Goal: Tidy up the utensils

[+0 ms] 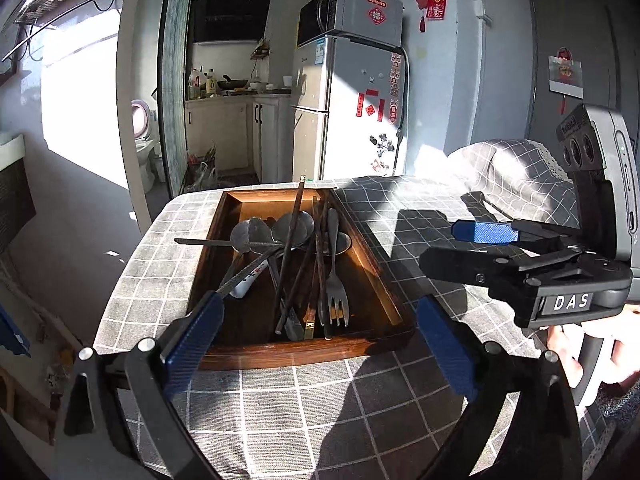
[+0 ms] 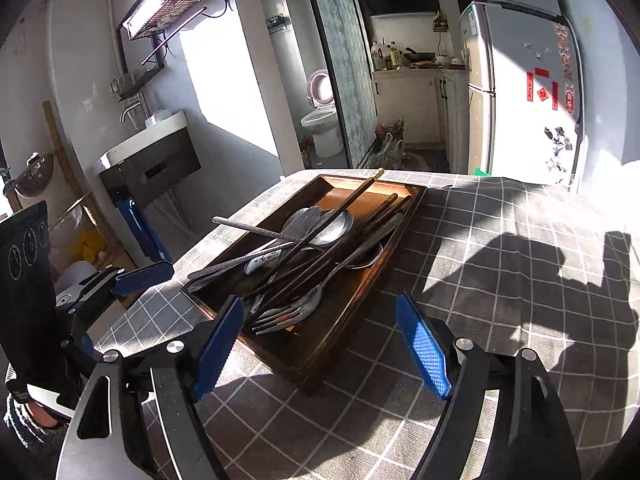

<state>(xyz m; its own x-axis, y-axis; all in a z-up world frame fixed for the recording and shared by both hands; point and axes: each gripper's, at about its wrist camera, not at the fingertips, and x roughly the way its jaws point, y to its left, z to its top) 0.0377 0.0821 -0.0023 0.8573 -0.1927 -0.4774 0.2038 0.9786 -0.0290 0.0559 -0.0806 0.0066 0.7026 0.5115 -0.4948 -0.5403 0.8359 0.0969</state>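
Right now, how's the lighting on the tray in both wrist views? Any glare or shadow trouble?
Left wrist: hard sunlight hits the tray along its right wall, while the utensils sit in shade. Right wrist: the far end of the tray is lit, and gripper shadows fall across the tablecloth; fisheye bending at the edges.

In the wooden tray (image 1: 224, 216) the spoons (image 1: 244, 232), chopsticks (image 1: 292, 236) and forks (image 1: 334, 292) lie heaped, so most handles are buried under others and their number cannot be told. The white spoon (image 1: 250, 280) shows only a patch of its handle. The tray's near wall hides the tips of the pieces resting against it. The left gripper (image 1: 320, 336) is cut off by the bottom edge, and so is the right gripper (image 2: 320, 340). The far kitchen counter (image 1: 240, 94) is too small to read.
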